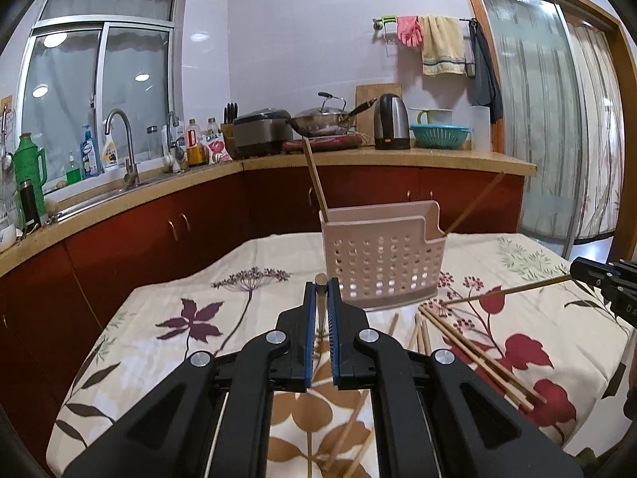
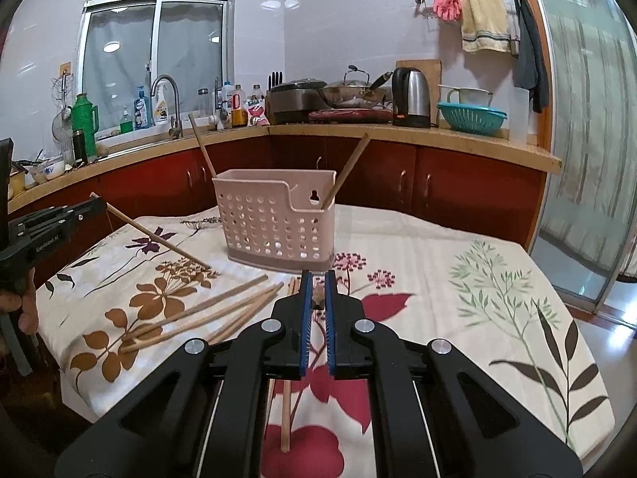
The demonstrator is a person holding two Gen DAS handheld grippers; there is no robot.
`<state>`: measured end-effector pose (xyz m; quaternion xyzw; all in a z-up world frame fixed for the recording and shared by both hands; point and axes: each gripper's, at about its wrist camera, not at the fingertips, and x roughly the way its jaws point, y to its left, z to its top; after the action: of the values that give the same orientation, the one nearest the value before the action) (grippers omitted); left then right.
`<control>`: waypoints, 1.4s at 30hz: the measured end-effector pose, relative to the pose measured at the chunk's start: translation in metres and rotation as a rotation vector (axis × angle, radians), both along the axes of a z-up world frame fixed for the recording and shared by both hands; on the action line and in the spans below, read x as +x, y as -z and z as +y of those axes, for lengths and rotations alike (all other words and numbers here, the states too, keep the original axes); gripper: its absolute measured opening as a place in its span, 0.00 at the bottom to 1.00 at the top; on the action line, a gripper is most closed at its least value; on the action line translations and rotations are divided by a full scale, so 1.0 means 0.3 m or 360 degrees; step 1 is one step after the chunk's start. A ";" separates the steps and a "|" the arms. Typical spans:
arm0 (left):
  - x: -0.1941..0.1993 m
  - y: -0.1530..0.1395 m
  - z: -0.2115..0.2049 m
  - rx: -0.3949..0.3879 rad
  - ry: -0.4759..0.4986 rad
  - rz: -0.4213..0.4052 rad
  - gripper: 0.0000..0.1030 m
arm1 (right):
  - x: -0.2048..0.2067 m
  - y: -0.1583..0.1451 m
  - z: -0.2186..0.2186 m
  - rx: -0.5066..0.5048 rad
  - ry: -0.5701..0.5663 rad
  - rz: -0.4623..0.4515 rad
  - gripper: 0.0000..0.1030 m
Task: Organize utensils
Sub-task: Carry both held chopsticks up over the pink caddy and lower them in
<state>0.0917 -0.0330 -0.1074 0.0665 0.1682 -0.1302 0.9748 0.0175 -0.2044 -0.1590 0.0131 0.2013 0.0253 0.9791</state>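
A pink perforated utensil basket (image 1: 382, 263) (image 2: 274, 219) stands on the floral tablecloth, and two wooden chopsticks (image 1: 314, 179) (image 2: 350, 167) lean out of it. My left gripper (image 1: 320, 285) (image 2: 101, 205) is shut on one chopstick (image 2: 155, 235), gripped near its top end, which slants down with its tip just above the cloth left of the basket. My right gripper (image 2: 318, 279) (image 1: 575, 275) is shut on another chopstick (image 1: 505, 290), whose tip points toward the basket's base. Several loose chopsticks (image 1: 477, 358) (image 2: 207, 314) lie on the cloth between the two grippers.
The table (image 2: 438, 263) ends just behind the basket, facing red cabinets (image 1: 199, 219). The counter beyond carries a sink tap (image 1: 119, 139), bottles, a rice cooker, a wok (image 1: 322, 119), a kettle (image 2: 412, 97) and a teal colander. A hand (image 2: 24, 302) holds the left gripper. A glass door (image 2: 589, 119) is on the right.
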 end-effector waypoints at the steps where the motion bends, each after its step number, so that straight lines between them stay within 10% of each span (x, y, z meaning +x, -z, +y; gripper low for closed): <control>1: 0.006 -0.006 0.000 -0.0004 0.0000 -0.0005 0.06 | 0.006 -0.007 0.001 0.0000 0.0000 -0.0005 0.06; 42: 0.078 -0.183 0.013 -0.0146 0.0046 -0.0192 0.06 | 0.143 -0.208 0.012 0.0051 -0.0058 -0.0236 0.06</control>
<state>0.1152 -0.0291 -0.0525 0.0318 0.1021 -0.1476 0.9833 0.0604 -0.2007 -0.0965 0.0234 0.1281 0.0474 0.9904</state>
